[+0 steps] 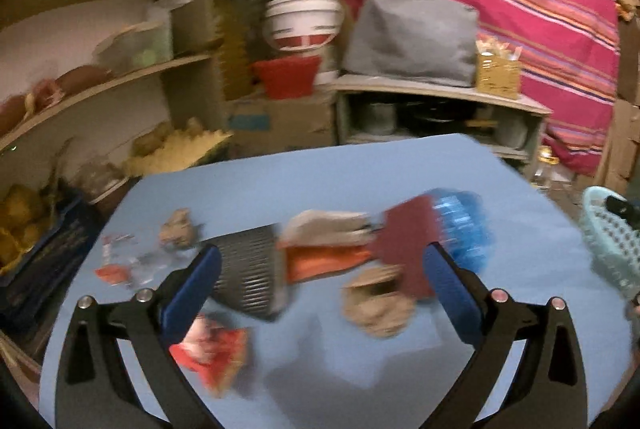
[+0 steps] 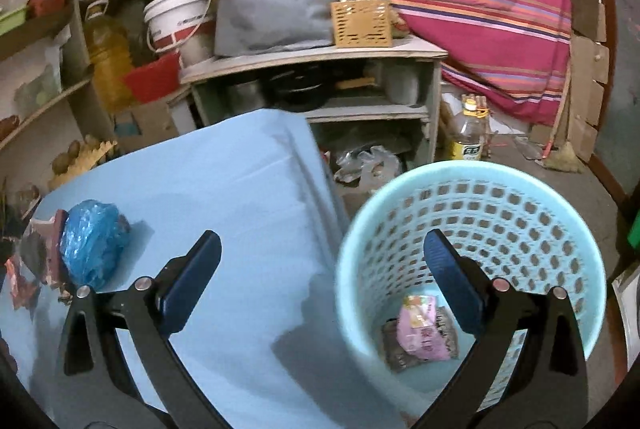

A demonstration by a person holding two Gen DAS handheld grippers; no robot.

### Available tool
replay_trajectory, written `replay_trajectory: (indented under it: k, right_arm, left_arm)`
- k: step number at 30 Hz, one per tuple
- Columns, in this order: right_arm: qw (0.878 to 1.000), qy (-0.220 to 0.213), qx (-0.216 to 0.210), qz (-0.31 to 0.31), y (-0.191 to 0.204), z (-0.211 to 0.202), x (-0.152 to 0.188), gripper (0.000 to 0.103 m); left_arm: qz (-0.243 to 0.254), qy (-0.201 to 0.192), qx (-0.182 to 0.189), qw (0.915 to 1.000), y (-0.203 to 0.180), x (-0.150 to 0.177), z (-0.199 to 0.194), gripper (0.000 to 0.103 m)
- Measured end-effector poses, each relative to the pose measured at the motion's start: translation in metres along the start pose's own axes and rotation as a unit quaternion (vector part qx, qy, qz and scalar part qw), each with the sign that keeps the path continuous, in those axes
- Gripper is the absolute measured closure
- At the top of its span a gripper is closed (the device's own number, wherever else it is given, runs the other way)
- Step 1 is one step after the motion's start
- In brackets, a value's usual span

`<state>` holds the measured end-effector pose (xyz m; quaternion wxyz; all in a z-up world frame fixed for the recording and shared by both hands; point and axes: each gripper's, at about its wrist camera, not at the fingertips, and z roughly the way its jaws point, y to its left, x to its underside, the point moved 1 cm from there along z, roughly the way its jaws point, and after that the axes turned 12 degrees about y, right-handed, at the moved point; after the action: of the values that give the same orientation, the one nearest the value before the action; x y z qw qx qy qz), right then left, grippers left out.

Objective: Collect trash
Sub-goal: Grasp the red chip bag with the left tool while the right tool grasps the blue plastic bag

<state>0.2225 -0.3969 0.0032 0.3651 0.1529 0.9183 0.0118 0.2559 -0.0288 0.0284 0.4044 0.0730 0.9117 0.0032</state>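
Note:
Trash lies on a table with a blue cloth (image 1: 360, 165): a grey striped packet (image 1: 250, 271), an orange and beige wrapper (image 1: 324, 249), a dark red packet (image 1: 408, 241), a blue plastic bag (image 1: 464, 225), two crumpled brown paper balls (image 1: 378, 303) (image 1: 178, 229), a red wrapper (image 1: 212, 349) and small scraps (image 1: 120, 261). My left gripper (image 1: 320, 269) is open and empty above this pile. My right gripper (image 2: 320, 261) is open and empty, over the table edge and the light blue basket (image 2: 560, 229), which holds a pink packet (image 2: 420, 329) on a dark one.
The basket stands on the floor right of the table and shows at the right edge of the left wrist view (image 1: 612, 229). The blue bag (image 2: 92, 241) lies at the left. A low shelf unit (image 2: 320, 57), buckets and a bottle (image 2: 468, 137) stand behind.

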Motion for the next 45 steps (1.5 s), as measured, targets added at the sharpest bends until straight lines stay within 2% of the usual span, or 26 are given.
replay_trajectory:
  k: [4,6,9,11,15,17,22,23,25,27,29,30,31,32,35,40,42,45]
  right_arm:
    - [1.0,0.007,-0.004,-0.012,0.027,0.006,0.0,0.004]
    - [1.0,0.001,0.004,-0.023,0.044,0.007,0.001,0.004]
    - [0.999,0.003,0.008,-0.051,0.069,0.011,0.002,0.004]
    - [0.998,0.001,0.007,-0.068,0.086,0.011,0.003,0.004]
    - [0.995,0.006,0.016,-0.1,0.112,0.015,0.006,0.004]
    - [0.994,0.015,0.01,-0.108,0.124,0.018,0.007,0.004]
    - [0.995,0.035,-0.02,-0.094,0.141,0.028,0.01,0.004]
    - [0.995,0.037,-0.029,-0.09,0.144,0.029,0.009,0.004]
    - [0.995,0.037,-0.04,-0.085,0.152,0.029,0.008,0.004]
    - [0.995,0.033,-0.05,-0.082,0.161,0.028,0.007,0.004]
    - [0.995,0.031,-0.057,-0.082,0.168,0.027,0.006,0.004]
    - [0.994,0.028,-0.061,-0.084,0.172,0.026,0.006,0.004]
    - [0.994,0.026,-0.063,-0.086,0.176,0.025,0.006,0.004]
    - [0.994,0.024,-0.067,-0.087,0.18,0.024,0.006,0.004]
    - [0.992,0.022,-0.076,-0.095,0.194,0.027,0.004,0.004]
    - [0.992,0.038,-0.065,-0.105,0.208,0.041,0.002,0.005]
    - [0.99,0.053,-0.071,-0.105,0.213,0.048,0.002,0.01]
    - [0.987,0.073,-0.085,-0.119,0.223,0.058,0.006,0.027]
  left_arm:
    - [-0.038,0.039,0.001,0.9985,0.044,0.013,0.018,0.005]
    - [-0.042,0.048,0.003,0.9979,0.056,0.017,0.02,0.005]
    - [-0.041,0.057,-0.015,0.9974,0.075,0.027,0.021,0.005]
    - [-0.044,0.064,-0.014,0.9969,0.081,0.034,0.024,0.005]
    - [-0.047,0.107,0.012,0.9931,0.091,0.046,0.037,0.005]
    - [-0.048,0.113,0.025,0.9921,0.093,0.046,0.038,0.005]
    - [-0.034,0.109,0.006,0.9934,0.096,0.044,0.04,0.006]
    - [-0.035,0.111,0.007,0.9931,0.098,0.042,0.043,0.008]
    - [-0.037,0.122,0.015,0.9917,0.099,0.042,0.048,0.03]
    - [-0.038,0.136,0.021,0.9898,0.1,0.041,0.054,0.044]
    - [-0.04,0.138,0.03,0.9892,0.101,0.041,0.055,0.045]
    - [-0.04,0.135,0.034,0.9895,0.101,0.041,0.054,0.051]
    - [-0.039,0.133,0.035,0.9897,0.1,0.042,0.052,0.062]
    - [-0.036,0.131,0.035,0.9901,0.1,0.042,0.051,0.067]
    - [-0.028,0.125,0.025,0.9915,0.099,0.043,0.047,0.074]
    - [-0.033,0.115,0.023,0.9926,0.105,0.039,0.041,0.076]
    - [-0.04,0.11,0.026,0.9928,0.109,0.035,0.039,0.076]
    - [-0.047,0.104,0.027,0.9931,0.113,0.032,0.036,0.077]
